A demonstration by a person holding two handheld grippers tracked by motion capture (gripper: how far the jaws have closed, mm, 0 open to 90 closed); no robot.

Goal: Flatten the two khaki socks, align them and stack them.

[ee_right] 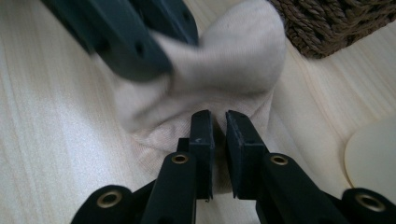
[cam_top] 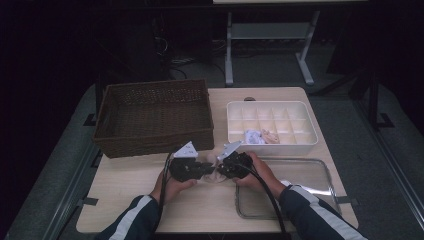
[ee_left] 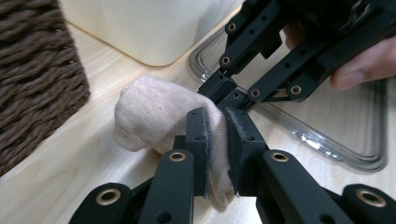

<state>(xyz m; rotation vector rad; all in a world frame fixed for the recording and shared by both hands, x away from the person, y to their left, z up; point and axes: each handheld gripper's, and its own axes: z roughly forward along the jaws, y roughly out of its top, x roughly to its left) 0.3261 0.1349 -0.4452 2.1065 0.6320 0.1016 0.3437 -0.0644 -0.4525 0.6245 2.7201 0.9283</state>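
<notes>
Both sets of tongs meet over a small beige sock [ee_left: 159, 116] lying on the counter [cam_top: 150, 200], just in front of the brown wicker basket [cam_top: 155, 117] and left of the clear tray [cam_top: 300, 190]. The left tongs [ee_left: 217, 140] are clenched on a fold of the sock, cloth squeezed between the pads. The right tongs [ee_right: 219, 140] are clamped on its other edge, a thin layer of fabric caught in the narrow gap. The job looks like folding or bundling socks and sorting them into the white divided box [cam_top: 272, 122]. Two bundles, one pale blue [cam_top: 254, 136] and one pink [cam_top: 270, 136], already sit in its front cells, though from above they are small and hard to make out. This sock is not yet rolled or put away, and most cells look bare, so I judge the work is in its early part
</notes>
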